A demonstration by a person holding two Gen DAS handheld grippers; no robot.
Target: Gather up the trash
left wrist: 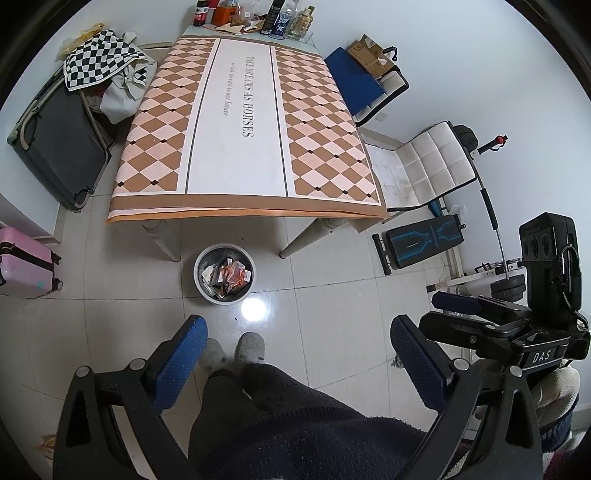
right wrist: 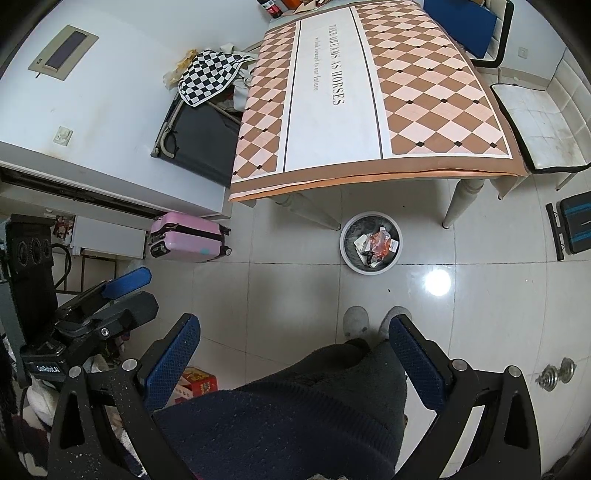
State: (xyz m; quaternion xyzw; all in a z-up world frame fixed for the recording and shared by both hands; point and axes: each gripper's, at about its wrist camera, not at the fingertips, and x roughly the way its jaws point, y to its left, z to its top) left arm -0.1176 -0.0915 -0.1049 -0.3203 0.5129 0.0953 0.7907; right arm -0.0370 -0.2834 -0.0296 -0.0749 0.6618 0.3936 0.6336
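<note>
While both grippers hang open over the tiled floor, the trash sits in the bin (left wrist: 224, 273) by the table's near edge.

Left gripper (left wrist: 297, 354) has its blue pads spread wide with nothing between them; right gripper (right wrist: 293, 350) is spread the same way, also empty. Wrappers (right wrist: 376, 245) and paper scraps fill the round white bin, which stands on the floor between the table's two near legs. On the table (left wrist: 243, 125), a checkered cloth covers the top, and bottles (left wrist: 288, 18) crowd the far edge. A pink suitcase (right wrist: 188, 236) lies on the floor, well apart from the bin.
</note>
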